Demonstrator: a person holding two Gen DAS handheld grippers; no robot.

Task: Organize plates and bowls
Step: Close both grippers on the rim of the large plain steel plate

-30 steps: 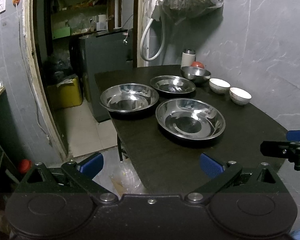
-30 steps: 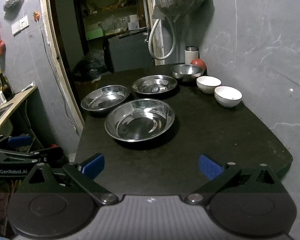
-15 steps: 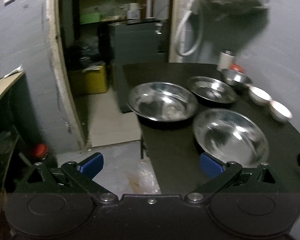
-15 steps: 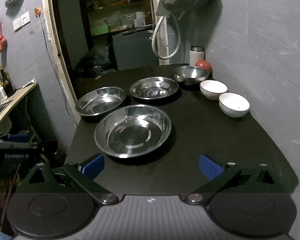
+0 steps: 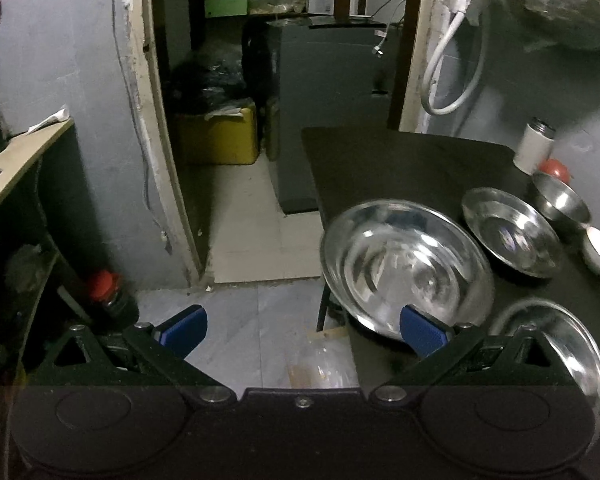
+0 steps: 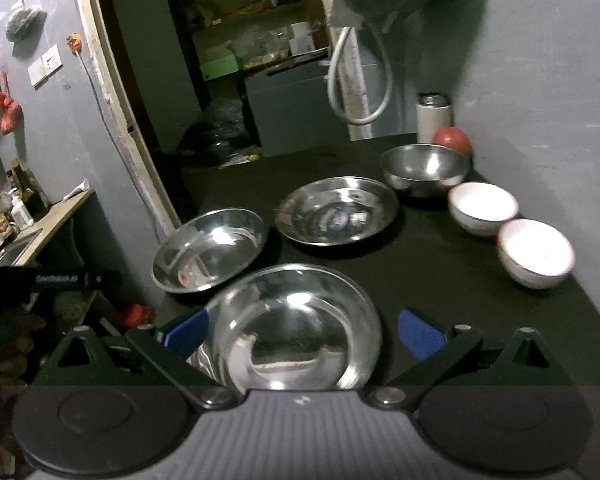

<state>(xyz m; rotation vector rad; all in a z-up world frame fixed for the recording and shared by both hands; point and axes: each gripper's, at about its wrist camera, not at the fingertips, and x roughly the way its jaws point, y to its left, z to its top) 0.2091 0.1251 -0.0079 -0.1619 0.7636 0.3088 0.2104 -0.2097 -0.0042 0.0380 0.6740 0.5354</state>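
Opening approach, nothing lifted yet. Right gripper (image 6: 302, 334) hangs low in the right wrist view, jaws wide, straddling the near steel plate (image 6: 296, 324) at bottom centre. Left gripper (image 5: 302, 326), jaws also wide and empty, points past the surface (image 5: 400, 160) edge, its right pad just at the rim of the left steel plate (image 5: 404, 264). A third plate (image 6: 336, 210), steel bowl (image 6: 426, 168) and two white bowls (image 6: 484, 208) wait further up the frame. Next, I reckon: pinch one rim, then stack.

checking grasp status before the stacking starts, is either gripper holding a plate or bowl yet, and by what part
Nothing is held. The left gripper and the right gripper are both open and empty.
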